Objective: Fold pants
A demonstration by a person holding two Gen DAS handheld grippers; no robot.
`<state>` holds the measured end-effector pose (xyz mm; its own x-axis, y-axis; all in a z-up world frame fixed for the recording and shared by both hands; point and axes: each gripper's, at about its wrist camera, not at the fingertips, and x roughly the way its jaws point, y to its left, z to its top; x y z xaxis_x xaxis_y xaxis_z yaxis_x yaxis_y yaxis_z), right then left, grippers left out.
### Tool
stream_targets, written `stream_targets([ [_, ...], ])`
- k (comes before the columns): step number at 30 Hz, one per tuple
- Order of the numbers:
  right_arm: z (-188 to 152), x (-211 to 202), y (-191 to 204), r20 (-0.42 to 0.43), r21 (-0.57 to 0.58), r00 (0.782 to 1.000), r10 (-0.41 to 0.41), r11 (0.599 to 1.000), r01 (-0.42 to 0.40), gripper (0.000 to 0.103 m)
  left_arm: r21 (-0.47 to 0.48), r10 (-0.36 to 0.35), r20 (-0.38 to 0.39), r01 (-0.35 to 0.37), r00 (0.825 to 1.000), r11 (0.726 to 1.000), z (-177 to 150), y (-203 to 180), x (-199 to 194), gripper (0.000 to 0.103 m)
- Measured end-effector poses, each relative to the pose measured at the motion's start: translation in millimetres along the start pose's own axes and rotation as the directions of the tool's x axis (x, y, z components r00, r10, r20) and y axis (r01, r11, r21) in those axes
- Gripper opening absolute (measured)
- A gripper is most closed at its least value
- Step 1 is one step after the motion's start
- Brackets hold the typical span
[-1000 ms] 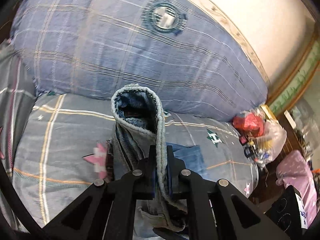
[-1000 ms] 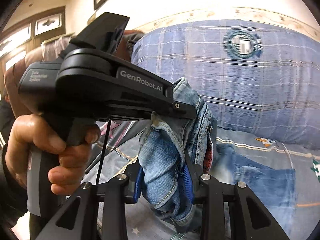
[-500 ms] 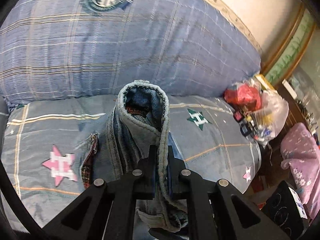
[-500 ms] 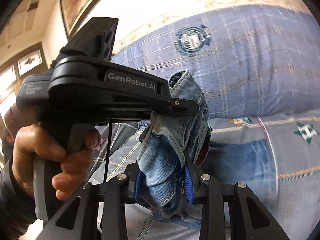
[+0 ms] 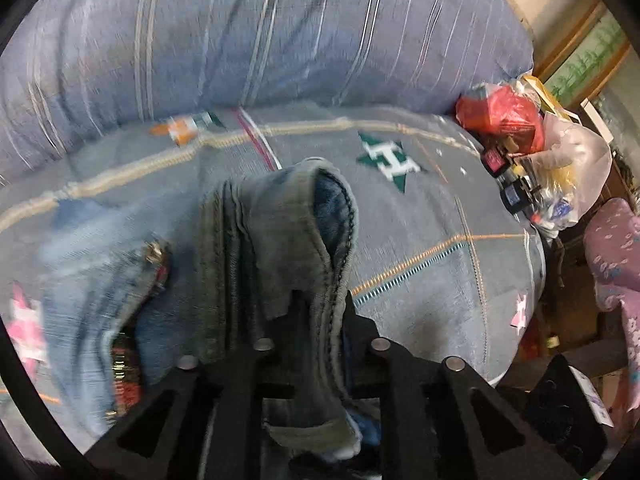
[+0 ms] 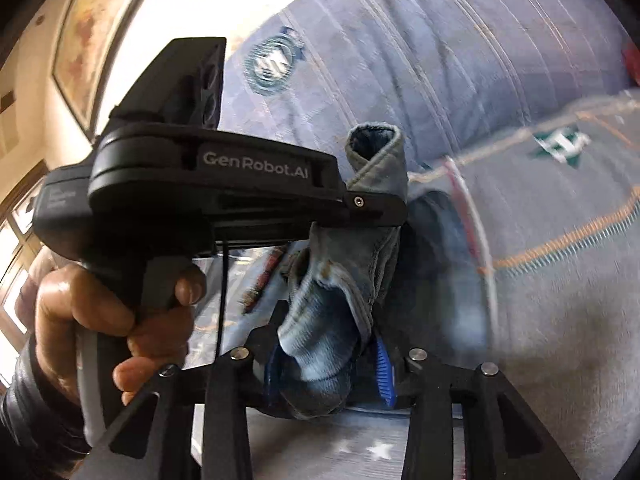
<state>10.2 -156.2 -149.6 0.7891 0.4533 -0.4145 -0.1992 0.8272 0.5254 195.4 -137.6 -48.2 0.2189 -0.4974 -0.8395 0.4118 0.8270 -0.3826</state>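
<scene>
Blue denim pants hang bunched between both grippers above a bed. My left gripper is shut on a thick fold of the waistband; the rest trails down to the left with a metal button showing. In the right wrist view my right gripper is shut on another bunch of the pants, blue pads pressing both sides. The left gripper, held in a hand, sits just above it, clamped on the same denim.
A large blue plaid pillow lies behind on the grey patterned bedcover. Red and clear plastic bags sit at the bed's right edge, with a pink floral cloth beyond. A framed picture hangs on the wall.
Both grippers have swung right and tilted down towards the bedcover, carrying the pants; the pillow has slid up and left in view. Both grips are unchanged.
</scene>
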Motion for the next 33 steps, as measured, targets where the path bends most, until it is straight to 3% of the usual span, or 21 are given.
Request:
stream_targets([
  [4,-4.6,-2.8,-25.3,-0.007,0.072,0.997,-0.077,0.994,0.078,0.057,-0.061,-0.109,0.001,0.108,0.994,0.992,-4.1,8.2,1.7,0.022],
  [6,-4.1,-7.0,-34.6,0.000,0.116,0.998,-0.065,0.991,0.064,0.058,-0.064,-0.139,0.032,0.141,0.990,0.988,-6.9,10.6,-14.1,0.022],
  [9,-2.7,-13.4,-36.5,0.009,0.112,0.993,-0.118,0.987,0.116,0.059,-0.033,-0.157,0.090,0.161,0.983,0.986,-15.9,15.3,-46.3,0.028],
  [11,-2.3,-19.6,-34.6,0.015,0.105,0.988,-0.154,0.983,0.152,0.059,-0.020,-0.132,0.134,0.136,0.982,0.991,-29.8,24.7,-71.2,0.032],
  [16,2.6,-49.9,-26.4,0.081,0.086,0.974,-0.212,0.975,0.205,0.059,-0.054,0.023,0.233,-0.011,0.972,0.998,-81.3,66.3,-113.2,0.032],
  [19,5.2,-57.8,-15.3,0.096,0.042,0.981,-0.170,0.985,0.166,0.059,-0.110,0.044,0.214,-0.021,0.976,0.994,-100.2,90.4,-111.8,0.032],
  [23,6.8,-40.1,-5.0,0.026,0.015,0.994,-0.107,0.994,0.106,0.059,-0.119,0.039,0.203,-0.015,0.978,0.993,-107.2,91.5,-97.9,0.032],
  [25,4.3,-27.5,-6.9,-0.027,0.022,0.989,-0.145,0.989,0.145,0.056,-0.120,0.052,0.206,-0.028,0.977,0.992,-106.3,84.5,-93.0,0.032],
  [26,5.0,-22.9,-10.6,-0.045,0.047,0.990,-0.137,0.989,0.139,0.040,-0.117,0.047,0.215,-0.023,0.976,0.993,-105.0,80.7,-93.1,0.032],
  [27,6.7,-21.6,-13.3,-0.047,0.079,0.994,-0.101,0.991,0.104,0.014,-0.108,0.036,0.221,-0.012,0.975,0.994,-104.8,76.1,-93.6,0.031],
  [30,13.4,-33.9,2.5,-0.009,0.010,0.992,-0.124,0.992,0.124,0.013,-0.066,0.057,0.224,-0.043,0.973,0.997,-102.7,64.2,-93.0,0.031],
  [33,10.8,-48.0,18.2,0.032,-0.081,0.986,-0.163,0.983,0.165,0.013,-0.069,0.085,0.177,-0.073,0.981,0.995,-104.6,65.4,-81.8,0.031],
])
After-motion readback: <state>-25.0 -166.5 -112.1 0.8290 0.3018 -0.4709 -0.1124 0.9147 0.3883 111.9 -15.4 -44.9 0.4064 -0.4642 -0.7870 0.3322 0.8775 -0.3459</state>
